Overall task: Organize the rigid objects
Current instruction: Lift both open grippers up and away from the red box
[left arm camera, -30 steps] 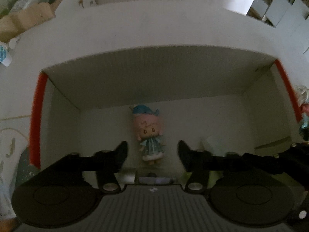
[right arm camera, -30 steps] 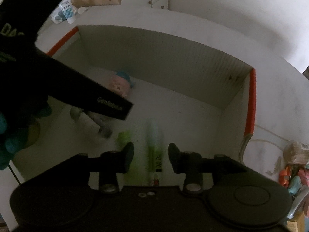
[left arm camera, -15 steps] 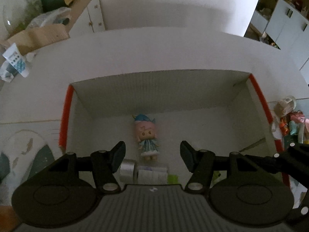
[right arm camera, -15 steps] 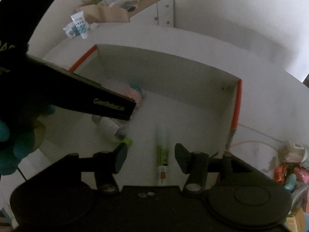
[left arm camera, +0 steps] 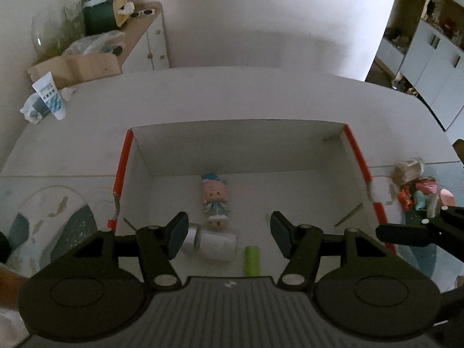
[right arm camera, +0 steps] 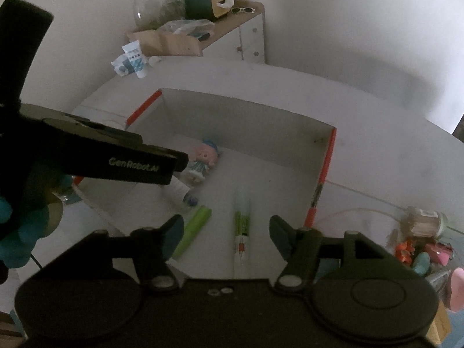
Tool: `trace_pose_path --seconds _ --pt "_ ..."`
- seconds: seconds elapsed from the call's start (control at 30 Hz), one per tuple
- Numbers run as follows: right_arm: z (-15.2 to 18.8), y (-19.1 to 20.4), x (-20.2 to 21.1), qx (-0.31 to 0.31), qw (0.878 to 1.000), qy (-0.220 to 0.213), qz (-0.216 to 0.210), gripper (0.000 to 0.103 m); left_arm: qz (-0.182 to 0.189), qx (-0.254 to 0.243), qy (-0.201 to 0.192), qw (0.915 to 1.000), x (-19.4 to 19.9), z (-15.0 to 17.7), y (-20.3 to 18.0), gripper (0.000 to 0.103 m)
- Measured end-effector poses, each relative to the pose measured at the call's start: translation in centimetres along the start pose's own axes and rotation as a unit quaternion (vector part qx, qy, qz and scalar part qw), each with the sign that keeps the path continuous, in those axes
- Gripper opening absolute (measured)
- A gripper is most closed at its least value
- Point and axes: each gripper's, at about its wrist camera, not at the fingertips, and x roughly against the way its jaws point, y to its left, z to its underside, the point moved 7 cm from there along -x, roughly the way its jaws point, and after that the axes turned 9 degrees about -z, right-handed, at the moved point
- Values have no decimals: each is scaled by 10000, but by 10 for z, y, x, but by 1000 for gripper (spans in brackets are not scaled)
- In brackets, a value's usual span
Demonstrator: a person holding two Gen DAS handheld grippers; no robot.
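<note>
Right wrist | box (right arm camera: pixel 290 121): doll (right arm camera: pixel 203 156), bottle (right arm camera: pixel 179 191), green tube (right arm camera: pixel 194 229), pen (right arm camera: pixel 241 226) | right tool (right arm camera: pixel 226 232) opening, empty | left tool (left arm camera: pixel 229 232) open

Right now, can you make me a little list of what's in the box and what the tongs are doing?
box: white box with red edges, open on top
doll: pink-haired doll lying on the box floor
bottle: small white bottle lying below the doll
green stick: green tube beside the bottle
pen: white and green pen lying flat
left tongs: open, holding nothing
right tongs: opening, nothing gripped, the pen lies below them
</note>
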Motion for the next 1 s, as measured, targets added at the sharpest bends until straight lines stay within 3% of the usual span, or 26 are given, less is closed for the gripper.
trace_pose_path --seconds 0.2,0.3,0.43,0.67,0.73,1.0 --pt "7 -1 25 85 9999 -128 -64 72 34 41 -186 9998 24 6 -10 62" --pt "12 -3 38 148 9996 -196 -103 76 40 39 -289 9996 36 10 -16 70" --pt "17 -7 54 277 9991 -313 -113 79 58 47 -389 9992 50 15 -26 70" --pt "28 -20 81 240 9983 -478 -241 87 136 85 -521 9985 71 25 -47 71" --pt "31 -25 88 292 9978 -540 -244 89 168 107 -553 9983 75 27 -53 77" --pt "48 -48 118 290 9962 -752 -333 98 248 68 -821 9963 96 33 -89 80"
